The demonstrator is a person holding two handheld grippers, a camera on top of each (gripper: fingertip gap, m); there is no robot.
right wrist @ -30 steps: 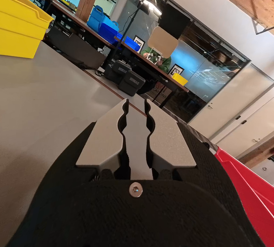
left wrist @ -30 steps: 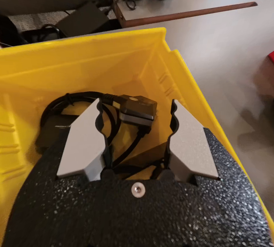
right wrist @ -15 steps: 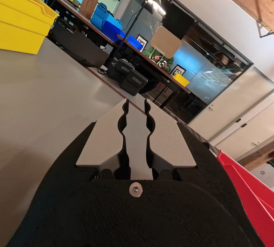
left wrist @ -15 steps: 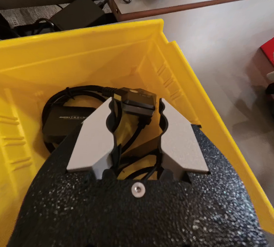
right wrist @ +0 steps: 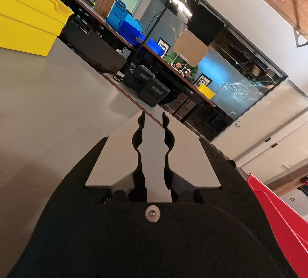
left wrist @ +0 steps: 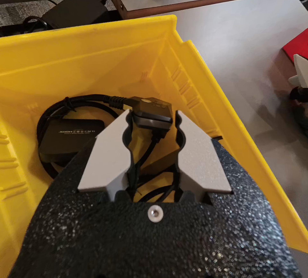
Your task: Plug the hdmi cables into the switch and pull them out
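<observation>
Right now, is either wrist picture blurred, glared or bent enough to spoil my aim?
Left wrist view: the black HDMI plug in the yellow plastic bin is sharp, with one small glare spot; edges are soft. Right wrist view: steep tilt, wide-angle bend, a bright lamp beyond the grey tabletop.
</observation>
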